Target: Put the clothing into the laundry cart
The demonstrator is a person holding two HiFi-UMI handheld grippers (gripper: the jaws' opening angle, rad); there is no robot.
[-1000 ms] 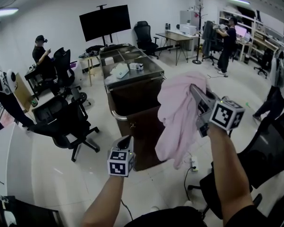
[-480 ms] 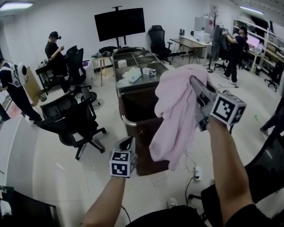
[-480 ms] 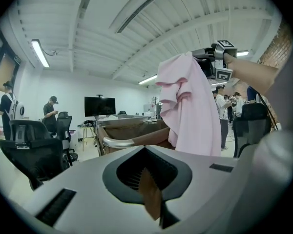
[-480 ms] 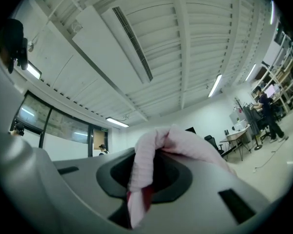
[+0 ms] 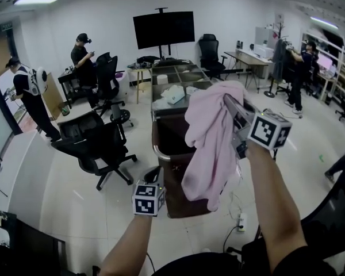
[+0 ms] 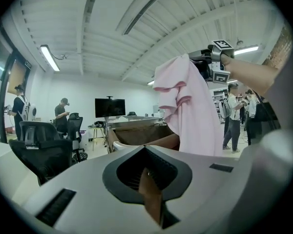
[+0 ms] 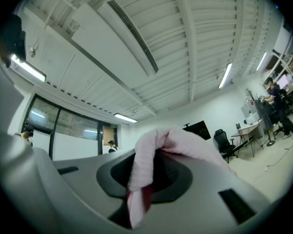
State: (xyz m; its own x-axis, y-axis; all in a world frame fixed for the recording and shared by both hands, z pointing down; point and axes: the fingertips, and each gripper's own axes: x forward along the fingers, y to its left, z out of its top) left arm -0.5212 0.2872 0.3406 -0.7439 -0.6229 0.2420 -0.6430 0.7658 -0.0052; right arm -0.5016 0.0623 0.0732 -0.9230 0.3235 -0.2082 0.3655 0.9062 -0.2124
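Observation:
A pink garment (image 5: 210, 142) hangs from my right gripper (image 5: 230, 105), which is shut on its top edge and held high. The cloth drapes over the near right corner of the brown laundry cart (image 5: 167, 154). In the right gripper view a fold of the pink garment (image 7: 151, 155) is pinched between the jaws of the right gripper (image 7: 139, 199). My left gripper (image 5: 154, 173) is low in front of the cart, shut and holding nothing. The left gripper view shows the pink garment (image 6: 190, 111) hanging beside the cart (image 6: 136, 130).
A black office chair (image 5: 100, 145) stands left of the cart. A metal table (image 5: 181, 79) with white items sits behind it, a TV (image 5: 164, 29) beyond. Several people stand around the room. A power strip (image 5: 241, 220) and cables lie on the floor at the right.
The right gripper and the pink garment have drifted left, closer over the cart. The view has swung, bringing the cart toward the middle. The left gripper holds its place.

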